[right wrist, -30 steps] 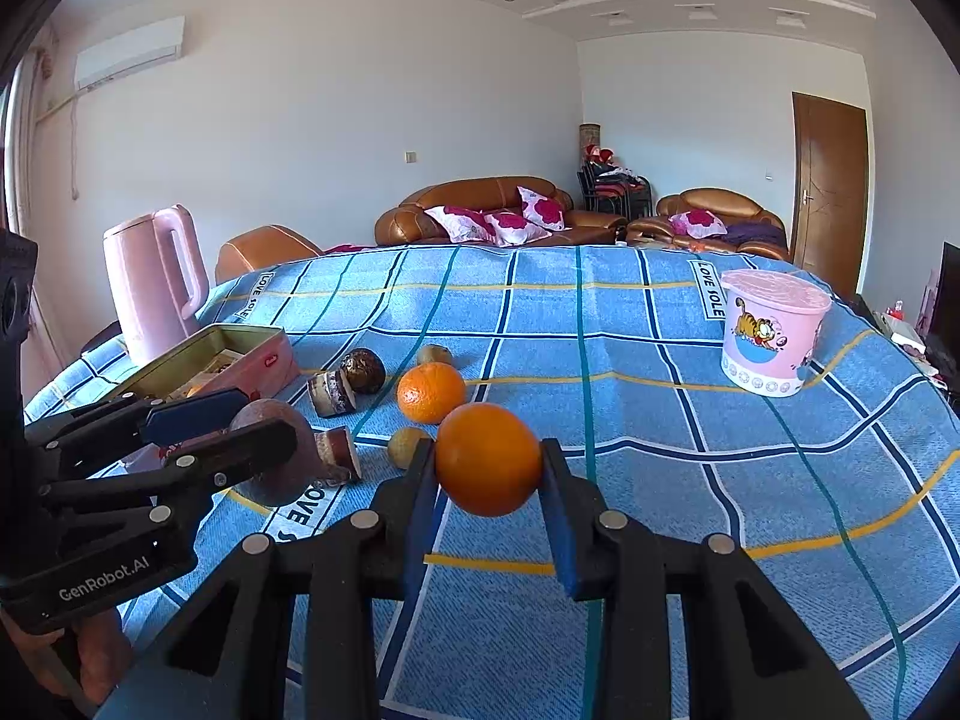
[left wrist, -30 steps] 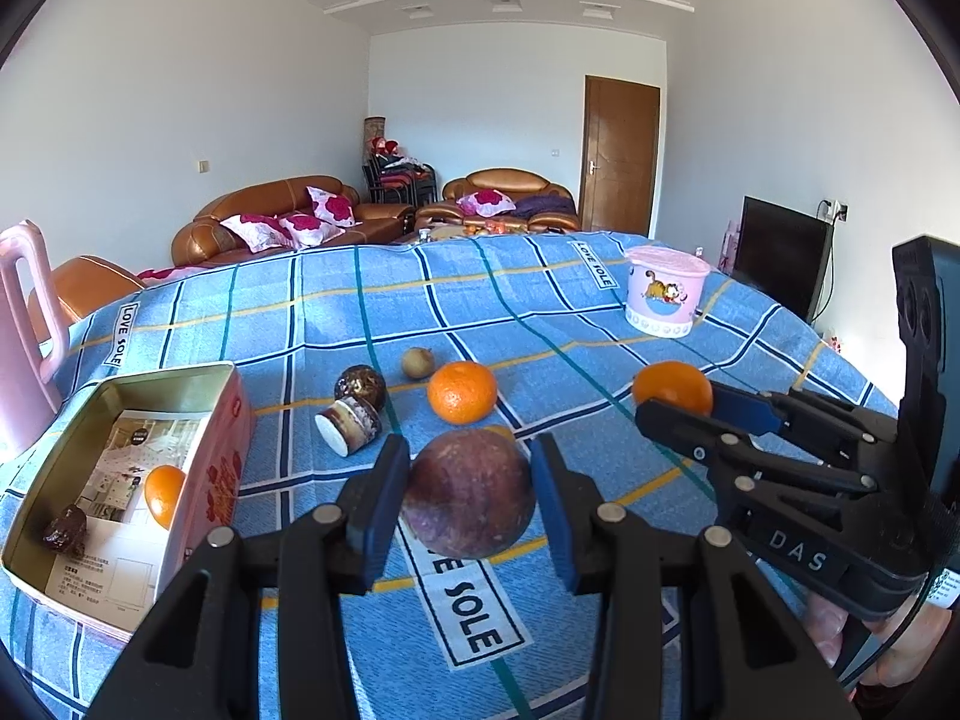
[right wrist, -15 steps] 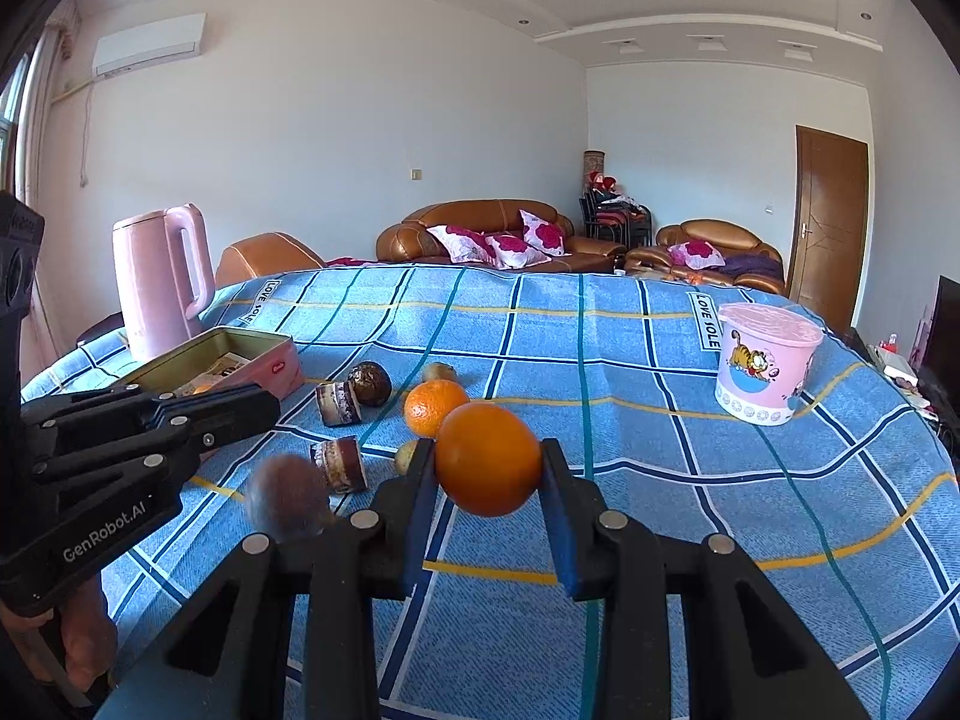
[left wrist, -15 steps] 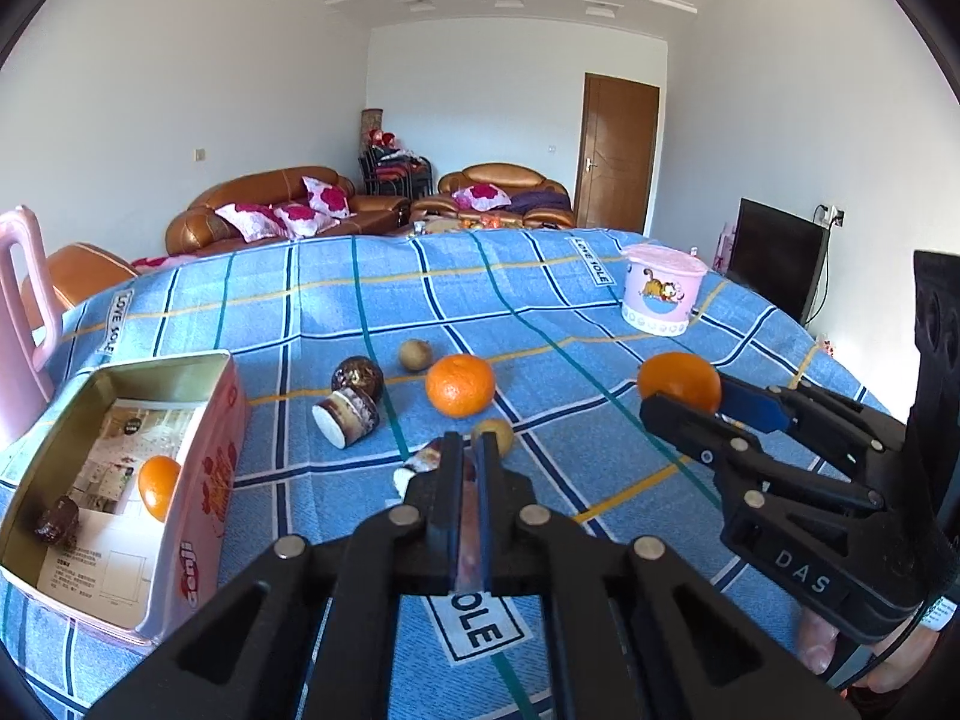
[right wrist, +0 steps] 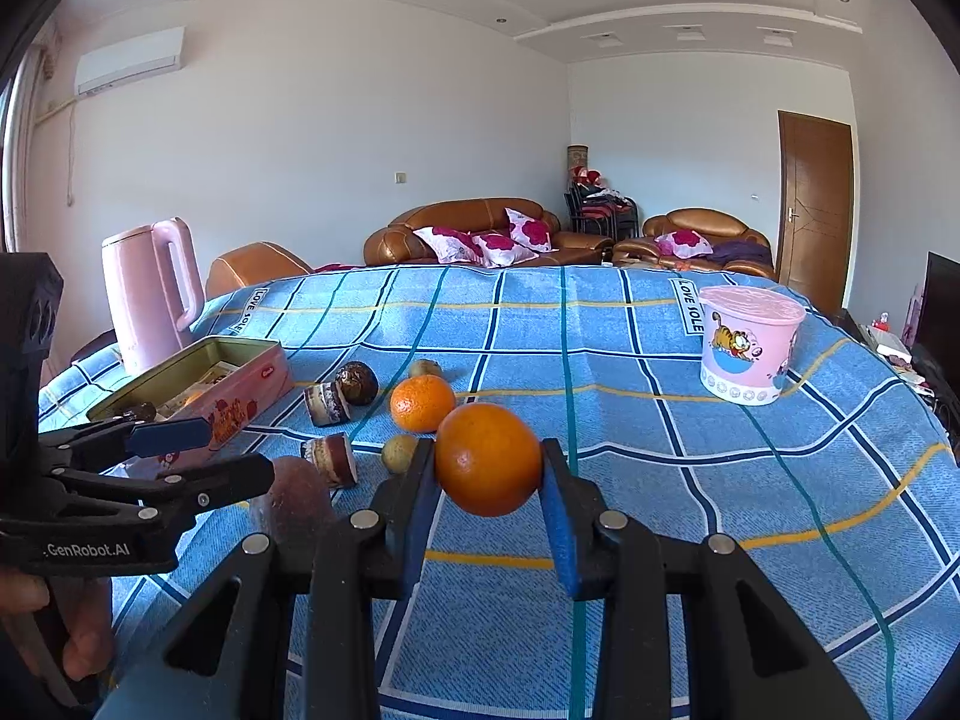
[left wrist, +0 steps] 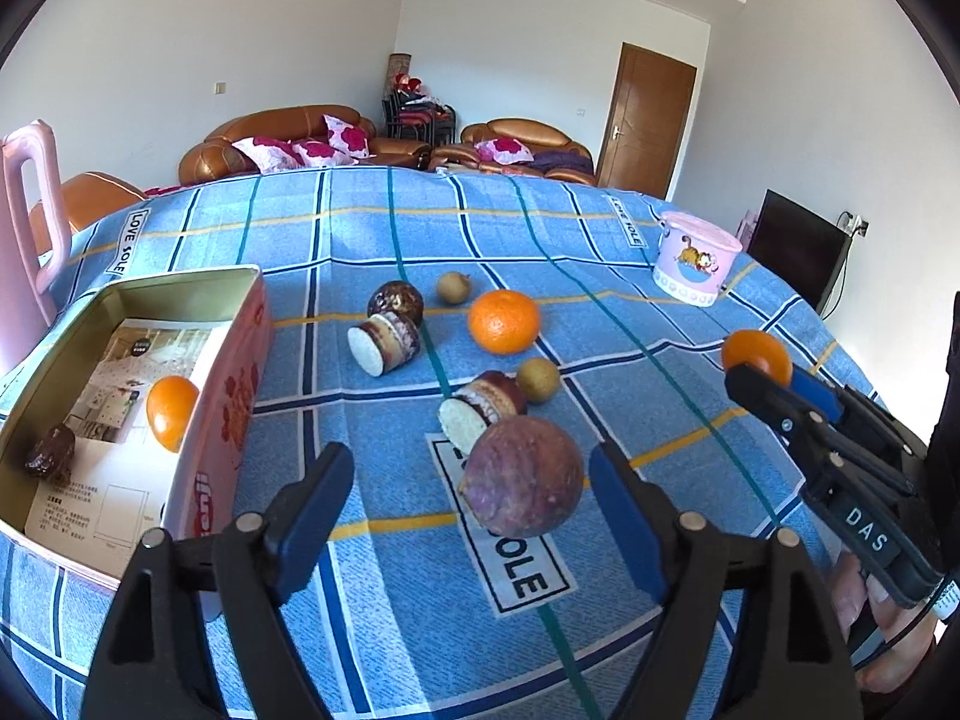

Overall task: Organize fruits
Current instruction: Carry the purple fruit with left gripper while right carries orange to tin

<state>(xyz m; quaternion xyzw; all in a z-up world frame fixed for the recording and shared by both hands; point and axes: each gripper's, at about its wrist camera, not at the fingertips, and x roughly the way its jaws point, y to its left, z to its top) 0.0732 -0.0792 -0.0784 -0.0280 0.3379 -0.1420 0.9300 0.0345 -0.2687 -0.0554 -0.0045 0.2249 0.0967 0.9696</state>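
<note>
Blue checked tablecloth point(left wrist: 372, 228); left tongs point(left wrist: 471, 495) just opened – purple fruit point(left wrist: 523, 493) between (untouched); right tongs point(right wrist: 489, 483) clamp orange point(right wrist: 487, 459)

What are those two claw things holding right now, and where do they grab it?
The right gripper squeezes an orange by its two sides. The left gripper has just been opening; the purple fruit sits between its fingers, but neither pad touches it.

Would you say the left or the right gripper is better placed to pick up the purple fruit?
Left. The left gripper brackets the purple fruit, jaws just opened; the right gripper is shut on an orange.
</note>
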